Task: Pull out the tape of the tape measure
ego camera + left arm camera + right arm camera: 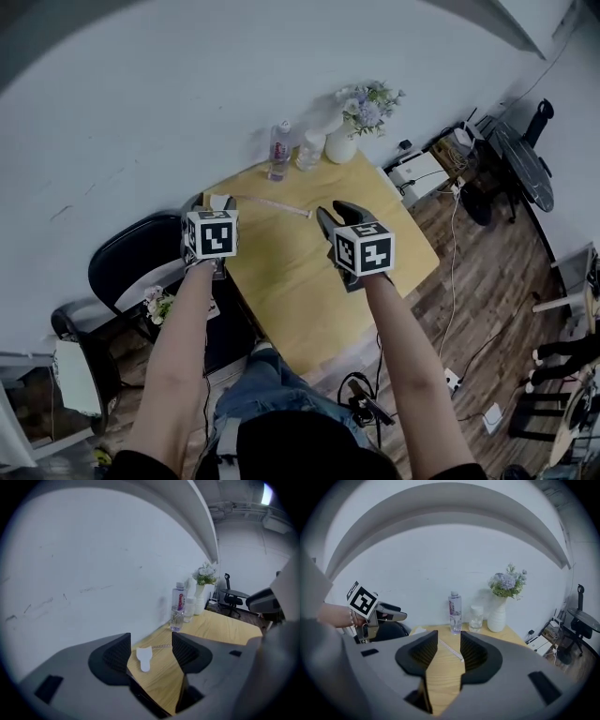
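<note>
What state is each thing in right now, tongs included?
left tongs: open, empty
right tongs: open, empty
tape: drawn out, flat on the table
tape measure case: lying unheld
bottle: upright, capped
vase: upright, holding flowers

Right gripper [449,638] with jaws apart and empty, aimed toward water bottle [455,612], tape [451,651] flat on wooden table [440,686] before the bottle, glass [476,618] and flower vase [497,613] to its right, left gripper [396,616] to its left
</note>
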`<state>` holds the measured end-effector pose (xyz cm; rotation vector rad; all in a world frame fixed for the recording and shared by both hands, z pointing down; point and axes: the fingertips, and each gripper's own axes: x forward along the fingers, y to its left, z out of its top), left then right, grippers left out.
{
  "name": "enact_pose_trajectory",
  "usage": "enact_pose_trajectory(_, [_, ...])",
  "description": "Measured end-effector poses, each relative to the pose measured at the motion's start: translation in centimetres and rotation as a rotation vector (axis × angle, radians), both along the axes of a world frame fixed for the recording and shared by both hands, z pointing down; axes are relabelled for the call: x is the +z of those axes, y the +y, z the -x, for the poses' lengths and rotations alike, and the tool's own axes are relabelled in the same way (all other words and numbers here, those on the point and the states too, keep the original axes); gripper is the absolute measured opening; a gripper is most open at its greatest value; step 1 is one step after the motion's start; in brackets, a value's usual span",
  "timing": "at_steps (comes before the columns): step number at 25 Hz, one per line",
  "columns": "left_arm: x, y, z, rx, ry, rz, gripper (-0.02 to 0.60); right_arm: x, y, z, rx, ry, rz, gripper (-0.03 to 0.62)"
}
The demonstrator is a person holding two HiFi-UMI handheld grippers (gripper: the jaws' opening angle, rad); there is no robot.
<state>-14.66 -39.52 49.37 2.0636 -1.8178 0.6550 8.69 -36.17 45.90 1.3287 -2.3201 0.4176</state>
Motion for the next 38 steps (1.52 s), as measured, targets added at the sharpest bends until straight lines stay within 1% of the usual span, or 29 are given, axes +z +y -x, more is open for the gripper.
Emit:
enact_pose_trajectory(4, [-3.5,0.2,-1.0,0.031,0.012,-0.068,0.264,-2.5,0.9,-0.5,0.005,-0.014,-0.053,0.155])
enact_pose_trajectory(11, [-8.9,1.1,-2.7,0.068,0.055,-0.174,0.264,-7.2,2.0,-2.5,0.041,-0.050,-0.157,0.123])
enact_pose_trajectory(16, [-12.0,2.6,-4.0,0.110,0.057,-0.248,0.262,-9.8,3.8,-3.8,0.033,-0.062,-0.222,0.094])
enact_pose_trajectory(20, [-14.0,3.7,-4.3,0.133,0.064,-0.297,0.262,-11.5,4.7,-4.5,0.039,-0.047,-0.273,0.062])
enact_pose_trajectory(24, [-15.6,4.6,-4.8,0.155,0.108,-0.338,0.262,-13.5,5.5,-5.6,0.069,-0.047,-0.337,0.053])
enact_pose_trajectory(28, [-17.5,5.4,-5.0,0.175,0.119,-0.384,0.262,-15.6,6.2,-6.6,0.092,-0.067,-0.394,0.035])
enact_pose_trajectory(32, [-19.0,6.4,-5.6,0.209,0.148,-0.425,0.261,-16.9,6.8,-7.1,0.102,-0.060,-0.438,0.025])
enact_pose_trajectory(35, [-20.1,7.2,-6.4,0.248,0.146,-0.460,0.231,-18.0,7.3,-7.9,0.117,-0.060,-0.473,0.020])
enact_pose_trajectory(38, [-21.0,7.8,-7.0,0.267,0.172,-0.500,0.213,-18.7,7.8,-9.0,0.148,-0.058,-0.510,0.017])
